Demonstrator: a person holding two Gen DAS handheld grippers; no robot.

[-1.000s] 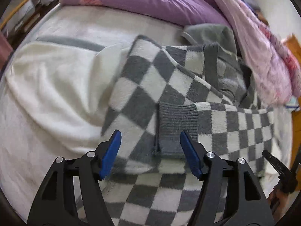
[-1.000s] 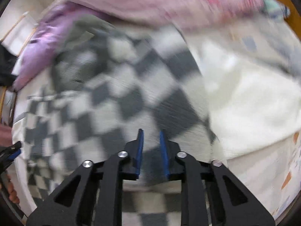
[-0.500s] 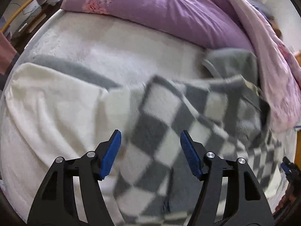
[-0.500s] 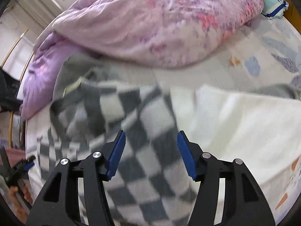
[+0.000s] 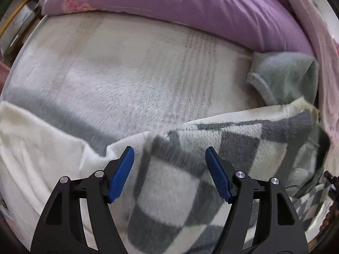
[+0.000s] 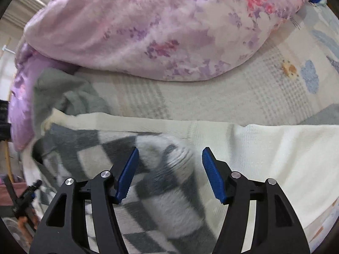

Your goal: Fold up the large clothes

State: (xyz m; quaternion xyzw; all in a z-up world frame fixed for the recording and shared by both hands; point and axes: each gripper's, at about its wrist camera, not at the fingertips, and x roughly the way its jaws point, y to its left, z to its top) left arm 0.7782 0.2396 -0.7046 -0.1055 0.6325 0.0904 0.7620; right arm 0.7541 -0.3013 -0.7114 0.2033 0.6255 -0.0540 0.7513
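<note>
Both grippers point down at the bed, and the checkered sweater (image 5: pixel 231 146) lies spread across it, grey and white squares smeared by motion blur. The left gripper (image 5: pixel 169 172) has its jaws opening, blue pads wide apart, knit below them but nothing pinched. Same on the right gripper (image 6: pixel 169 173): jaws opening over a blurred fold of sweater (cuff or hem, hard to say), pads off the cloth. The sweater's lower part is cut off by the frame edge. A cream blanket (image 6: pixel 275 148) lies beneath, a grey cloth (image 5: pixel 286 74) half tucked under the purple duvet (image 5: pixel 211 10)
</note>
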